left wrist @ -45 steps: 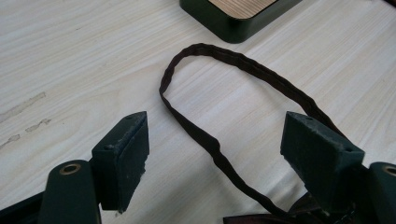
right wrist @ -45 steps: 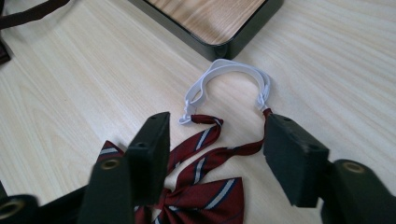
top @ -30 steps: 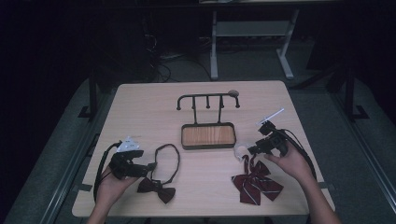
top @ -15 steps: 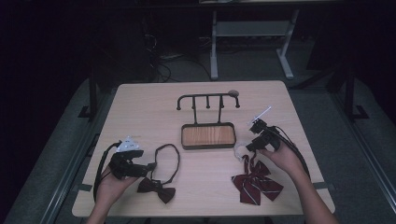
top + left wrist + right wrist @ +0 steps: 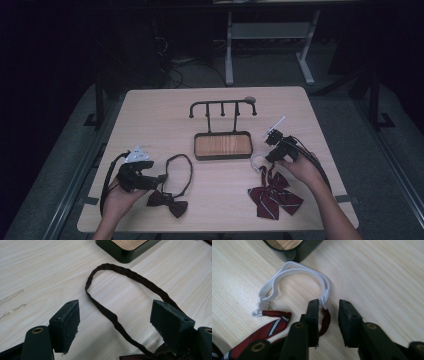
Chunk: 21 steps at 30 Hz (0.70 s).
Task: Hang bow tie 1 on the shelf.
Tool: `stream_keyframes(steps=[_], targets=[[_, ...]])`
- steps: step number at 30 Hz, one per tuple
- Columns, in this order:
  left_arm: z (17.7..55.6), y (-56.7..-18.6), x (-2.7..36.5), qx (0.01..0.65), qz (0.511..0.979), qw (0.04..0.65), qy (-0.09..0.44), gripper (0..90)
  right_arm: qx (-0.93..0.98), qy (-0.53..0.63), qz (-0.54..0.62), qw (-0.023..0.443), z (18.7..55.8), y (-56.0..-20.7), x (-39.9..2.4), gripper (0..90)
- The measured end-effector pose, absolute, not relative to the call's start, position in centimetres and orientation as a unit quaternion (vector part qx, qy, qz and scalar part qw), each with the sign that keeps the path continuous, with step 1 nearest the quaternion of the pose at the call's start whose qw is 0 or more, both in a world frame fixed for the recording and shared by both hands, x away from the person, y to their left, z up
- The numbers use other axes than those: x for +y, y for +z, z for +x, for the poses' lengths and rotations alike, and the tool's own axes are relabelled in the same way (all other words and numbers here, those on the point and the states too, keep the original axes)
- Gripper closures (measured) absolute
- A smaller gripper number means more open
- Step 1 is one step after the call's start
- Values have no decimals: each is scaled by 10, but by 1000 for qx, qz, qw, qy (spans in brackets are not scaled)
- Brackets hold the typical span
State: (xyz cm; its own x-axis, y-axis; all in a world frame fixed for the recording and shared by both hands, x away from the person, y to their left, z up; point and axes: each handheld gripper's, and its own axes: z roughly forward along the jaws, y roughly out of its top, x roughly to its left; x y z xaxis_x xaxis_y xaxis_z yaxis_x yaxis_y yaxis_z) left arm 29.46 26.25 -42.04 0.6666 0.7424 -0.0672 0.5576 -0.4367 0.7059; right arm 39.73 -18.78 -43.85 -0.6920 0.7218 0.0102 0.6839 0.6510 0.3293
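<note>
A dark bow tie [image 5: 167, 202] lies at the front left of the table, its strap [image 5: 130, 273] curled in a loop. My left gripper [image 5: 162, 177] [image 5: 116, 306] stands open, with its jaws on either side of that strap and clear of it. At the front right lies a red striped bow tie [image 5: 272, 197] [image 5: 267, 327] with a white elastic loop [image 5: 257, 161] [image 5: 294, 267]. My right gripper [image 5: 267, 159] [image 5: 329, 303] sits low over the elastic's end. Its jaws have just been closing. The elastic's knot and a red strap end [image 5: 325, 320] lie between them, beside one jaw, with a gap left.
A dark stand with a wood-floored tray [image 5: 222, 145] [image 5: 304, 250] [image 5: 120, 251] and a rail of hooks [image 5: 222, 105] stands mid-table, just beyond both ties. A small round object [image 5: 249, 99] rests by the rail's right end. The table's front edge is near both hands.
My right gripper has shifted left and down to the white elastic, and its jaws have narrowed. The left hand and the dark bow tie have stayed put.
</note>
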Motion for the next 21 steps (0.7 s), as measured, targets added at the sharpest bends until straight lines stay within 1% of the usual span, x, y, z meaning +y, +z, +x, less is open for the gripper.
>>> stream_keyframes(steps=[4, 5, 7, 8, 11, 21], targets=[[295, -420, 263, 387, 839, 361, 126, 241, 910, 148, 382, 66, 397, -439, -187, 748], [295, -420, 263, 387, 839, 361, 126, 241, 911, 146, 380, 68, 396, -439, -186, 768], [295, -420, 263, 387, 839, 361, 126, 240, 911, 145, 380, 69, 396, -439, -186, 771], [295, -420, 263, 387, 839, 362, 126, 241, 912, 142, 377, 71, 395, -439, -185, 804], [294, -420, 263, 387, 839, 362, 126, 241, 914, 141, 373, 79, 394, -439, -185, 822], [295, -420, 263, 384, 840, 361, 128, 241, 915, 139, 370, 75, 393, -439, -186, 829]])
